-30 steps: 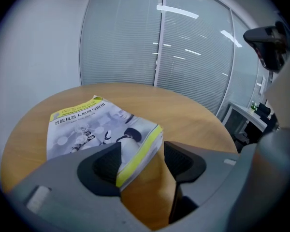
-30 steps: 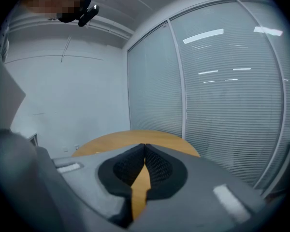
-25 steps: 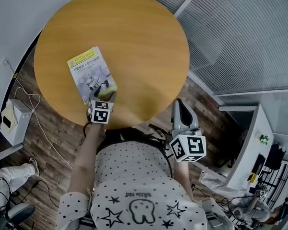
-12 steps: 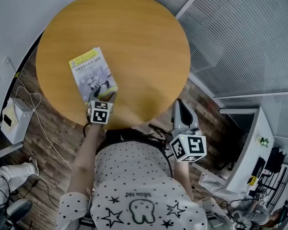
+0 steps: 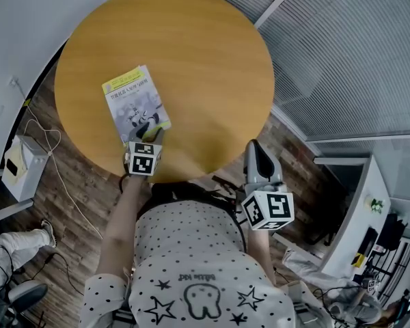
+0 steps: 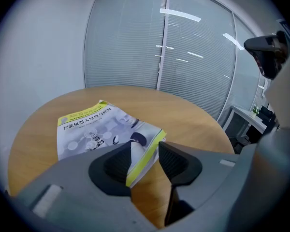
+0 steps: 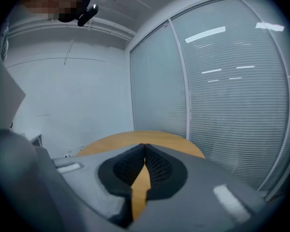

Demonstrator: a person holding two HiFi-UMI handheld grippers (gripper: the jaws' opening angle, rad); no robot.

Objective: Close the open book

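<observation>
Jaws of the left gripper (image 6: 145, 150) are closing, with the near corner of the book (image 6: 94, 127) between them. The left-hand jaw lies against the cover's yellow-edged corner, while a gap shows between that edge and the other jaw, so I judge there is no grip yet. Outward from there, the book lies cover-up at the left of centre in the head view, on the round wooden table (image 5: 205, 53) and close to its lower rim. The cover bows up a little at the pinched corner; I cannot tell whether it sits fully flat on the pages. The right gripper (image 7: 144, 151) hangs off the table's lower right edge, jaws pressed together on nothing.

To my eye, the risk is in that corner. A pinch on the thin cover alone may crease it, and any lift would flip the book open again. A tug toward the rim could slide it off the smooth top, with nothing steadying it.
</observation>
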